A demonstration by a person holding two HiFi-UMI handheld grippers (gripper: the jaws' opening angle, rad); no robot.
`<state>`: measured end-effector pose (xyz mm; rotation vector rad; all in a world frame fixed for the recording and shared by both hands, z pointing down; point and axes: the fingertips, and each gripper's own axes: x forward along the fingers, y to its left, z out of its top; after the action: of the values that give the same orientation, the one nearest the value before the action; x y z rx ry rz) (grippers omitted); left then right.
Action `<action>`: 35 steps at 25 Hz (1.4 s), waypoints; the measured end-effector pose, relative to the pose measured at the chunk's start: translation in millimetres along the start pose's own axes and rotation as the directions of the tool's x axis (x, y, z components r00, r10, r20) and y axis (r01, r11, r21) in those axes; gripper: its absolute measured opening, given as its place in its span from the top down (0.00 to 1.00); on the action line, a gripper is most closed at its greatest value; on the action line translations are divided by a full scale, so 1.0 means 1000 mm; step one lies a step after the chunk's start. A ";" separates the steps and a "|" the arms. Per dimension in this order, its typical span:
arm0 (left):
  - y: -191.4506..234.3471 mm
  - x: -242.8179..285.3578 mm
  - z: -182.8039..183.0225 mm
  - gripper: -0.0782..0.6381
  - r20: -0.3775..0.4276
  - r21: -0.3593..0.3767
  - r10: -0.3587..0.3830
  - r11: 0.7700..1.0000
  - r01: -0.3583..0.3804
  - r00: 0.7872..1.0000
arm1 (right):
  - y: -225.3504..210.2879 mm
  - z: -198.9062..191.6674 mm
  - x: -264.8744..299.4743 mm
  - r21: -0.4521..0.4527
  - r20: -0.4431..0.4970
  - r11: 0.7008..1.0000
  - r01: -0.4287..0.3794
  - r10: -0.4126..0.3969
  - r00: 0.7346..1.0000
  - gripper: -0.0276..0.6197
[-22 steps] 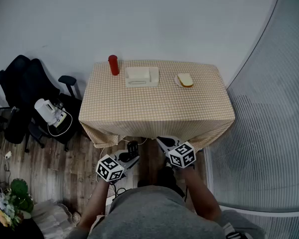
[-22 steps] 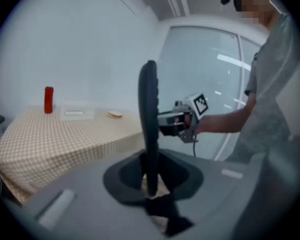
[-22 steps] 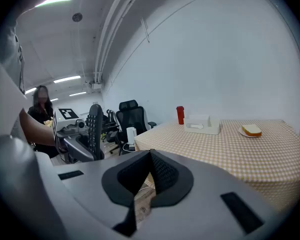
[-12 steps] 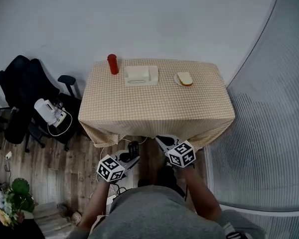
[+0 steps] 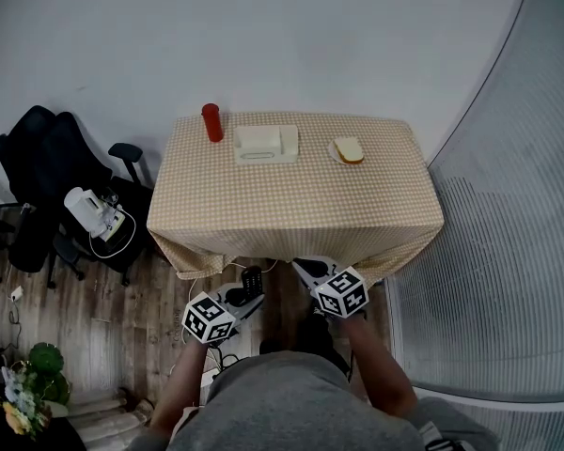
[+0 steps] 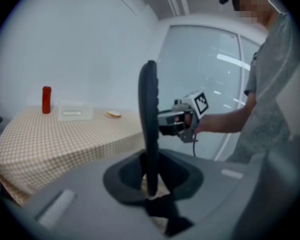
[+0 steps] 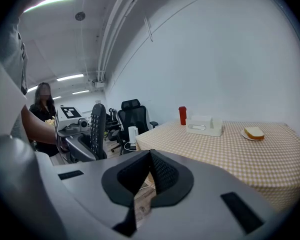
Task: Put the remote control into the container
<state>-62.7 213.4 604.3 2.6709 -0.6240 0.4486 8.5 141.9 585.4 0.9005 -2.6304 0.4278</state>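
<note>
Closest in, the left gripper point(image 6: 150, 180) is clamped narrowly on the lower end of the remote control point(image 6: 148, 119). The remote stands upright between its jaws, edge-on to that gripper's camera. Just to the right of it, the right gripper point(image 7: 149, 176) has its jaws pressed together with nothing between them. Both are held low in front of the person, short of the near edge of the table point(image 5: 291, 209), and neither reaches over it.

Ahead of both grippers, across the checked cloth, the white container point(image 5: 265, 144) sits by the table's far edge, well apart from the remote control. From the grippers' side, a red can point(image 5: 211, 121) stands just left of it and a slice of bread point(image 5: 349, 148) lies to its right.

The pick-up looks done, since the remote is already in the grip. What appears left is the carry forward over the table, lowering it into the container, and letting go. By my reading the task is in its early part.
</note>
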 end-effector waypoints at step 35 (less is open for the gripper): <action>0.055 0.054 0.059 0.81 0.056 -0.092 0.034 0.995 -0.028 0.998 | -0.086 0.004 0.024 -0.154 -0.152 0.980 -0.130 0.106 0.983 0.93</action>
<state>-30.0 123.3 587.5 2.5983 -0.6866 0.3446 43.9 62.7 606.4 0.6399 -2.5505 0.2891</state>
